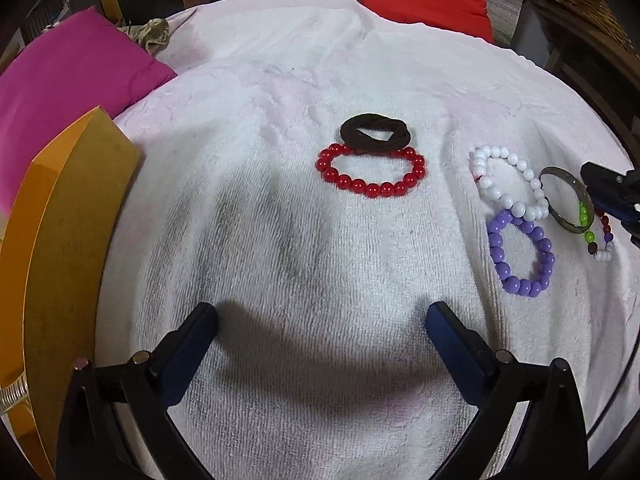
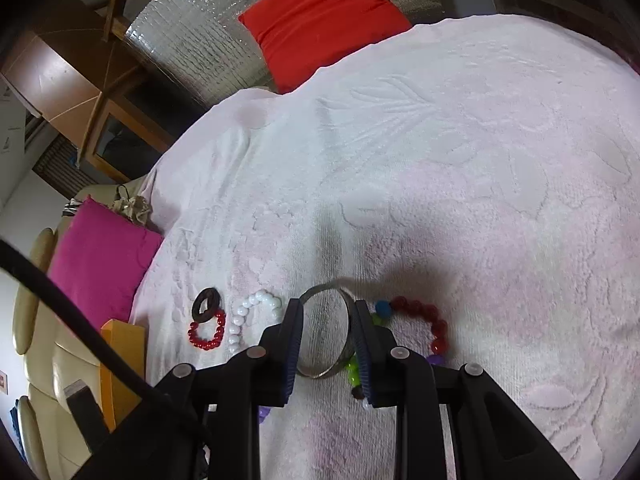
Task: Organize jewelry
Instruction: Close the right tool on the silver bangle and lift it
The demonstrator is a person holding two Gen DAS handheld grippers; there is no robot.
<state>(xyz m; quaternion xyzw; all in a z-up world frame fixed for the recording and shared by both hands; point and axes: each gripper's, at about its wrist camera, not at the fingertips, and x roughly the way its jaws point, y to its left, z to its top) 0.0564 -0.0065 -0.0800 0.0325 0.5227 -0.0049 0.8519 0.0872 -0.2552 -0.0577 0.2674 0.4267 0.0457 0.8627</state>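
Bangle (image 2: 325, 330) pickup underway, lower centre of right-wrist frame.
R gripper (image 2: 326, 344) fingers flanked metal ring, contact unclear; L gripper (image 1: 322, 320) spread wide, idle. Next: clamp, lift w/o snagging multicolour bead bracelet (image 2: 420, 322).

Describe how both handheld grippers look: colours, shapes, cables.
Left gripper: black angular plastic frame, dark blue flat finger pads, silver round pivot bolts. Right gripper: same black frame, ribbed blue pads, silver bolts; a thick black cable crosses its view.

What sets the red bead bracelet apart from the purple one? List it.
The red bead bracelet lies near the towel's middle, with a dark brown hair tie overlapping its far edge; the purple bead bracelet lies to the right, touching the white bead bracelet. Both are round-bead loops lying flat.
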